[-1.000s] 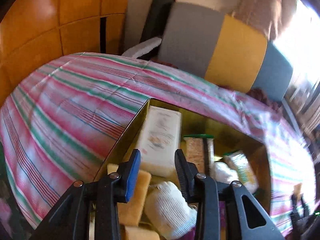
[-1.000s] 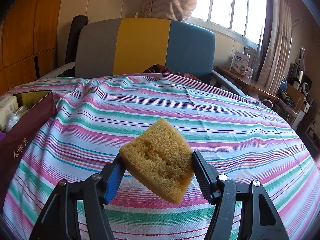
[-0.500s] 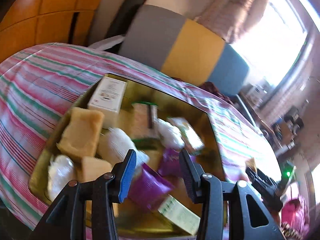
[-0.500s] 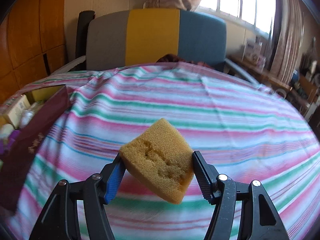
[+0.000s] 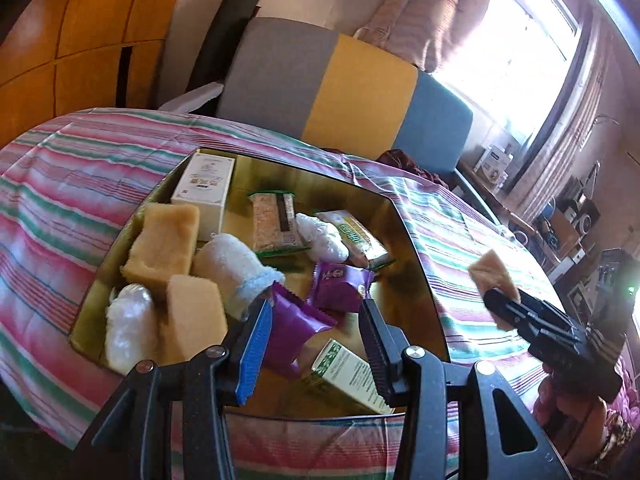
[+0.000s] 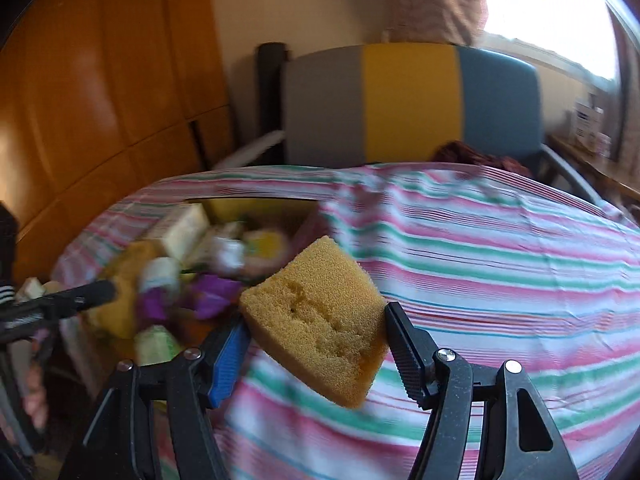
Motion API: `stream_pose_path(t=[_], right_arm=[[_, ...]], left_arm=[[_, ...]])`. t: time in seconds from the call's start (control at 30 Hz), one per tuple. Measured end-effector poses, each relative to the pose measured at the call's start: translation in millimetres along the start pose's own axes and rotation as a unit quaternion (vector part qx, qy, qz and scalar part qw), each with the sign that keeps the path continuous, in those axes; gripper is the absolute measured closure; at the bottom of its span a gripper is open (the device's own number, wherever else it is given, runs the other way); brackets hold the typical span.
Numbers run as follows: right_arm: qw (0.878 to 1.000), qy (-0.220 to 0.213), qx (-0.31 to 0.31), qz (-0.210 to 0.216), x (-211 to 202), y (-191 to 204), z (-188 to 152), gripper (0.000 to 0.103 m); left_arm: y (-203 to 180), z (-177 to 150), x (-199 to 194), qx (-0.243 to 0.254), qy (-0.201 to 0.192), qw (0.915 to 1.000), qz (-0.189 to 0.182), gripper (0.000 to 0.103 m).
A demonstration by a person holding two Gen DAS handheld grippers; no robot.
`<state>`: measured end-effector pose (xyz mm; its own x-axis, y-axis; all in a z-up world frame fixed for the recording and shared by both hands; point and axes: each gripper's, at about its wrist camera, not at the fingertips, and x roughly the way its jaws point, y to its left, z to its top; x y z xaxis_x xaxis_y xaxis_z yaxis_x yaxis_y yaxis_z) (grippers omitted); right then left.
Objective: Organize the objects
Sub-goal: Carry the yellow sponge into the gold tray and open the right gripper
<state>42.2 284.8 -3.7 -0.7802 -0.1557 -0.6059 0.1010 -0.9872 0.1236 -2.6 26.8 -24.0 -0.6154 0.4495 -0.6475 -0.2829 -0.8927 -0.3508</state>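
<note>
My right gripper [image 6: 316, 336] is shut on a yellow sponge [image 6: 320, 320] and holds it above the striped cloth, just right of the box; the sponge also shows in the left wrist view [image 5: 493, 276]. My left gripper [image 5: 312, 336] is open and empty above the near side of a gold-lined box [image 5: 404, 220]. The box holds other sponges [image 5: 164, 244], white rolled cloths [image 5: 236, 272], purple packets [image 5: 340, 286], snack packs [image 5: 274, 224] and small cartons [image 5: 204, 186]. The box is blurred in the right wrist view [image 6: 256, 206].
A striped cloth [image 5: 64, 184] covers the round table. A grey, yellow and blue chair [image 5: 352, 92] stands behind it. Wooden panels [image 5: 80, 48] are at the left, a cluttered shelf [image 5: 568, 216] and a window at the right.
My left gripper has pulled back and risen, so the whole box shows. My right gripper has swung left toward the box with the sponge still held.
</note>
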Motion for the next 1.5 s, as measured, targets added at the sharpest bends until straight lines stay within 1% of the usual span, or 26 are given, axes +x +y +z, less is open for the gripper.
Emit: stream_pose_path(t=[0.2,0.3,0.4,0.47,0.63,0.8,0.97,1.07,1.27,1.37,1.5], right_arm=[[0.999,0.029,-0.017,0.021,13.6,52.2,9.1,0.036],[0.998,0.058,-0.033,0.018,23.7,76.9,10.0,0.036],[0.996,0.079,-0.042,0.015,30.7,90.8,7.6,0.036],[0.995,0.089,-0.045,0.014,35.1,96.3,5.6,0.036],[0.994,0.102,-0.043,0.010,40.3,96.8,1.7,0.036],[0.993,0.111,-0.042,0.008,45.3,97.8,-1.0,0.036],[0.992,0.113,-0.045,0.005,49.1,100.5,-1.5,0.036],[0.992,0.115,-0.044,0.006,49.7,100.9,-1.6,0.036],[0.992,0.117,-0.045,0.004,50.4,101.3,-2.8,0.035],[0.992,0.119,-0.038,0.005,51.7,99.3,-3.3,0.033],[0.992,0.123,-0.028,0.005,52.9,95.2,-5.0,0.031]], left_arm=[[10.3,-3.3,-8.8,-0.013,0.002,0.9998,0.015,0.058],[15.7,-4.5,-9.0,-0.026,0.008,0.9992,0.028,0.058],[19.6,-5.7,-10.1,-0.034,0.013,0.9980,0.052,0.058],[21.8,-6.6,-12.4,-0.037,0.014,0.9975,0.059,0.058],[29.4,-6.3,-16.8,-0.057,0.017,0.9951,0.079,0.058],[32.9,-7.1,-21.9,-0.074,0.013,0.9934,0.087,0.058],[26.1,-6.2,-26.4,-0.055,0.001,0.9922,0.112,0.058],[22.3,-6.2,-26.9,-0.045,0.003,0.9918,0.119,0.058],[17.0,-8.0,-27.7,-0.031,0.005,0.9914,0.127,0.058],[15.0,-8.0,-27.9,-0.025,0.006,0.9911,0.130,0.058],[13.8,-8.7,-28.7,-0.022,0.006,0.9915,0.128,0.058]])
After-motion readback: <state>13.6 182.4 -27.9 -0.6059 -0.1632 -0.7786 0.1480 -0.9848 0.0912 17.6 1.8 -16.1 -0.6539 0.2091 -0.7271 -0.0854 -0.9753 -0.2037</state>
